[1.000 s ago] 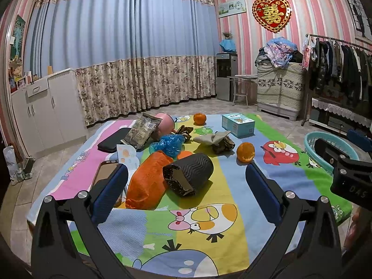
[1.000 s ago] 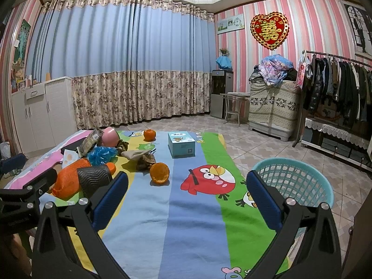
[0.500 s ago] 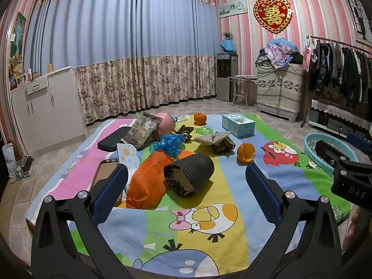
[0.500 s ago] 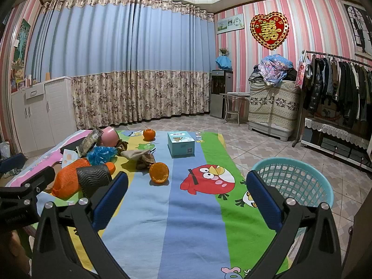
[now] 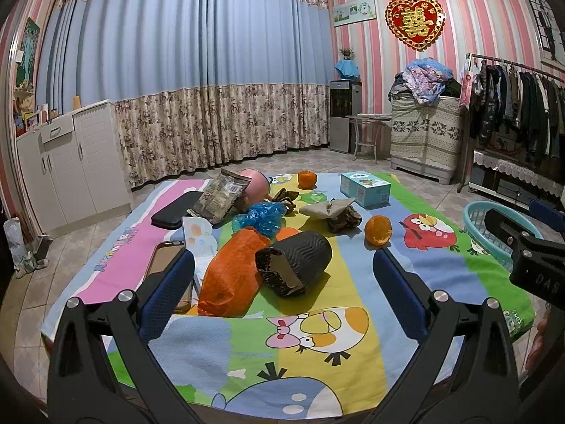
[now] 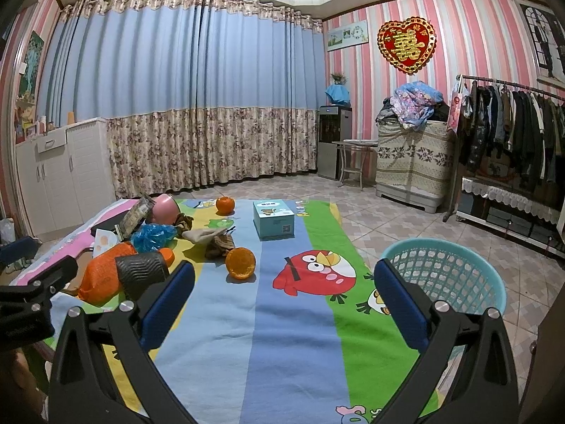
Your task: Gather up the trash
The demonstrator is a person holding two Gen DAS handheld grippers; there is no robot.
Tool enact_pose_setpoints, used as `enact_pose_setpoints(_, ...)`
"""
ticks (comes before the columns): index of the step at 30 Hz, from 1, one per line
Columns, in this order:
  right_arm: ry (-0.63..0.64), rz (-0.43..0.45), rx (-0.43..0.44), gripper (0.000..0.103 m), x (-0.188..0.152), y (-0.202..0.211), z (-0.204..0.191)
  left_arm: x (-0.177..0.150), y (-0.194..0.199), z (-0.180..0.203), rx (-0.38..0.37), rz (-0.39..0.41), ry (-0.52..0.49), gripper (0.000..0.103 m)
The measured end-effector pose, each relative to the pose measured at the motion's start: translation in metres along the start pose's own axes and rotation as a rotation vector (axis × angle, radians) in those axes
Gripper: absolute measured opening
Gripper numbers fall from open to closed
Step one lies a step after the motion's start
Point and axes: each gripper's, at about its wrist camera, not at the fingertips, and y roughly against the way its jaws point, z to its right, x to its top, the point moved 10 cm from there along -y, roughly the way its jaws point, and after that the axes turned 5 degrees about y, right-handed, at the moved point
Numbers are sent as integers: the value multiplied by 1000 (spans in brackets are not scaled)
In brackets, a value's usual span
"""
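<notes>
A cartoon-print cloth point(image 5: 317, 311) covers a low table. On it lie an orange plastic bag point(image 5: 229, 268), a black ribbed roll point(image 5: 300, 258), a blue plastic bag point(image 5: 261, 215), crumpled brown scraps point(image 5: 335, 212) and orange peels point(image 5: 378, 229). A teal basket point(image 6: 445, 275) stands on the floor at the table's right. My left gripper point(image 5: 282, 289) is open and empty, short of the black roll. My right gripper point(image 6: 282, 296) is open and empty over the cloth, with the basket by its right finger.
A teal box point(image 5: 365, 189), a whole orange point(image 5: 306, 179), a pink bowl point(image 5: 256, 187), a snack packet point(image 5: 219, 201), a black case point(image 5: 176, 208) and a phone point(image 5: 166, 258) also lie on the cloth. White cabinets point(image 5: 74, 162) stand left; a clothes rack point(image 6: 512, 130) right.
Both views have shifted only slightly; the left gripper has edged a little nearer the table. Nothing was taken hold of or moved.
</notes>
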Motion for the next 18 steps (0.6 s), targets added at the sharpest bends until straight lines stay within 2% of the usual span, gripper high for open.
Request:
enact_pose_setpoints(8, -37, -32, -13, 99, -8, -6, 19, -7, -16, -18, 26, -36, 28, 98)
enact_pose_setpoints(12, -27, -39, -35, 99, -9, -10, 24, -10, -27, -32, 68, -47, 11, 98)
enact_pose_setpoints(18, -9, -59, -60, 99, -9, -24, 23, -6, -35, -50, 90, -53, -16, 98)
